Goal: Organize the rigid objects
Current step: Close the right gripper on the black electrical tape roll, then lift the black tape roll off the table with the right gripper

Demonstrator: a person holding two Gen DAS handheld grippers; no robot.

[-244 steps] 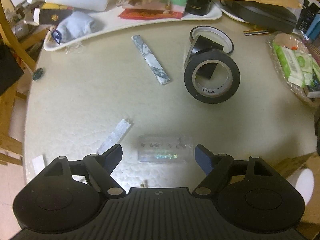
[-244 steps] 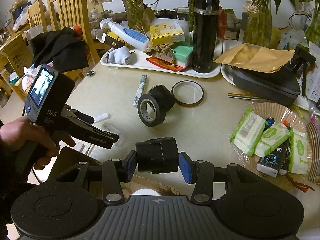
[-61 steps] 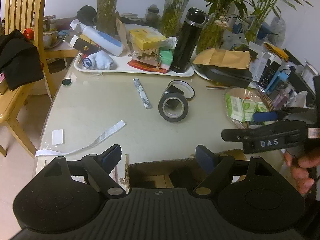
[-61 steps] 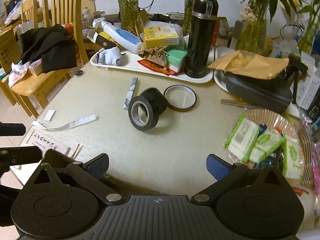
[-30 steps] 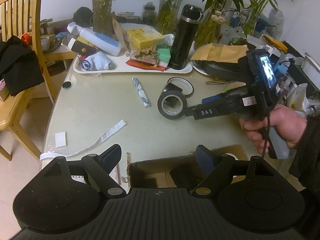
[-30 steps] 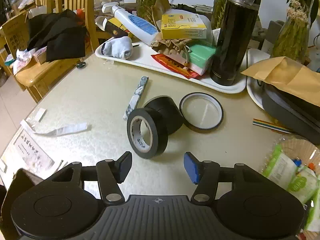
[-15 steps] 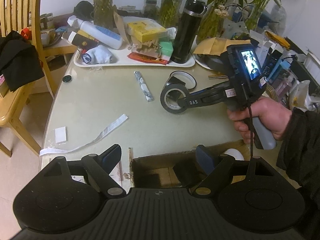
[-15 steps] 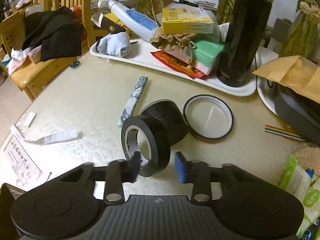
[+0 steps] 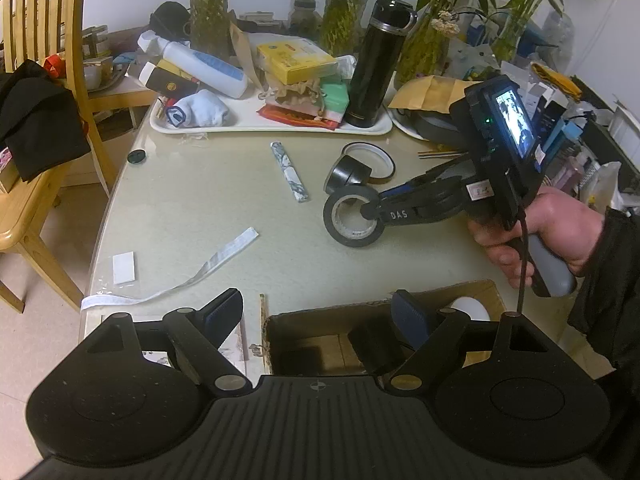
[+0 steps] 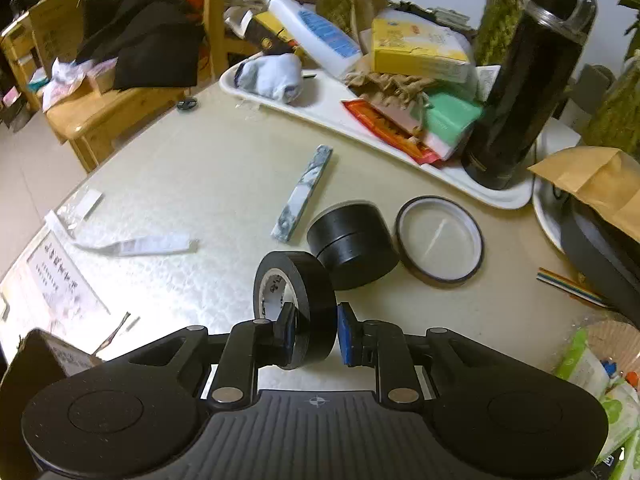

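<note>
While the right gripper (image 10: 312,334) clamps its two blue pads on the black tape roll (image 10: 298,306), the roll stands on edge on the table (image 10: 200,184) between the fingers, its white core facing left of the claw. One pad sits inside the core and the other presses the roll's outer face. Just ahead of the claw and a little to its right lies a black round tin (image 10: 354,244), touching or nearly touching the roll; whether they touch is hard to tell. Right of the tin rests a flat ring lid (image 10: 440,240). Ahead and to the left lies a marbled bar (image 10: 303,194), and farther left a paper strip (image 10: 136,246). Well ahead, a white tray (image 10: 328,112) carries a black flask (image 10: 528,80).

From the left wrist view, the left gripper (image 9: 318,312) hangs with its fingers spread wide and nothing between them, above an open cardboard box (image 9: 376,312) just below the claw. Ahead and to its right, the right hand (image 9: 536,232) grips the other tool's handle, and that tool's tips meet the tape roll (image 9: 352,220).
</note>
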